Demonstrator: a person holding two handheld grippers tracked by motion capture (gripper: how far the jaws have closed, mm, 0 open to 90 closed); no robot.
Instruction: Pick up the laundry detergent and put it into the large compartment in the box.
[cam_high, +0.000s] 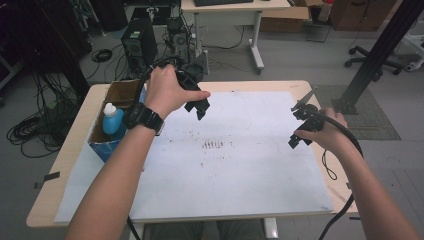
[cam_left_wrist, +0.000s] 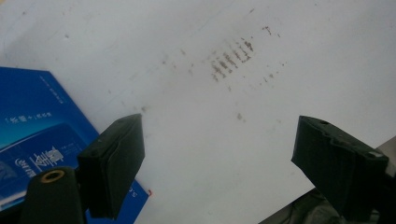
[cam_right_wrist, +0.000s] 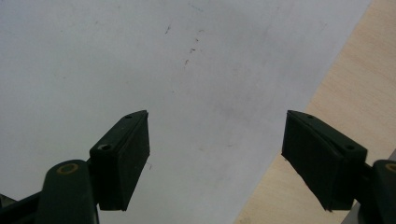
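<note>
My left gripper (cam_high: 196, 108) hangs above the left part of the white sheet (cam_high: 240, 165), held in a hand with a black wristwatch. In the left gripper view its jaws stand wide apart (cam_left_wrist: 219, 154) with nothing between them, over the stained sheet (cam_left_wrist: 261, 93) and beside the blue box (cam_left_wrist: 32, 135). My right gripper (cam_high: 299, 129) is at the sheet's right edge. In the right gripper view its jaws are open (cam_right_wrist: 217, 158) and empty above the white sheet (cam_right_wrist: 140, 60) and the wooden tabletop (cam_right_wrist: 345, 93).
An open blue cardboard box (cam_high: 107, 150) at the table's left holds a blue bottle with a white cap (cam_high: 113, 121). Dark smudges (cam_high: 215, 145) mark the sheet's middle. Behind the table stand a computer tower (cam_high: 140, 45), cables and a desk.
</note>
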